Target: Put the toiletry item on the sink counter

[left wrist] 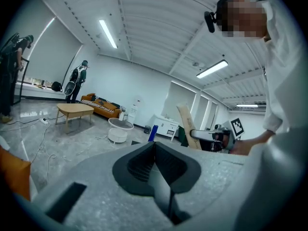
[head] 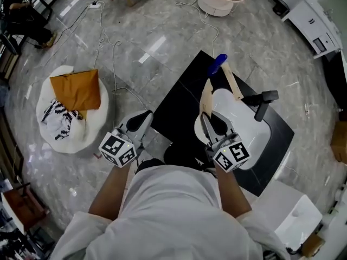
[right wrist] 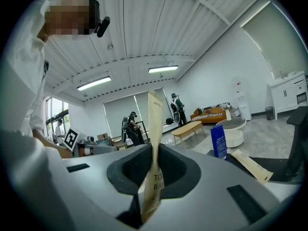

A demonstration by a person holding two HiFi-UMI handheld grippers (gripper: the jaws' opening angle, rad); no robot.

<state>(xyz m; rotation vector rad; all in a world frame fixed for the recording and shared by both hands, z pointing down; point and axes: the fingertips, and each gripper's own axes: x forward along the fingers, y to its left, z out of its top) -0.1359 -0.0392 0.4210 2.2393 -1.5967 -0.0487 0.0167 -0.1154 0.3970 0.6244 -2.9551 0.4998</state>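
A tan paper toothbrush packet (head: 206,93) (right wrist: 155,124) stands upright between the jaws of my right gripper (head: 211,124) (right wrist: 153,177), which is shut on its lower end. It hangs above the left edge of the white basin (head: 246,137) set in the black sink counter (head: 181,99). A second tan packet (head: 232,82) (right wrist: 250,166) lies flat on the counter beside a blue bottle (head: 218,64) (right wrist: 218,141). My left gripper (head: 142,121) (left wrist: 156,150) is shut on nothing, held left of the counter over the floor.
A black faucet (head: 264,103) rises at the basin's right side. On the floor to the left sits a white pouf (head: 89,129) with an orange cushion (head: 76,90). A white box (head: 293,215) stands at the lower right. Cables (head: 116,64) trail across the grey floor.
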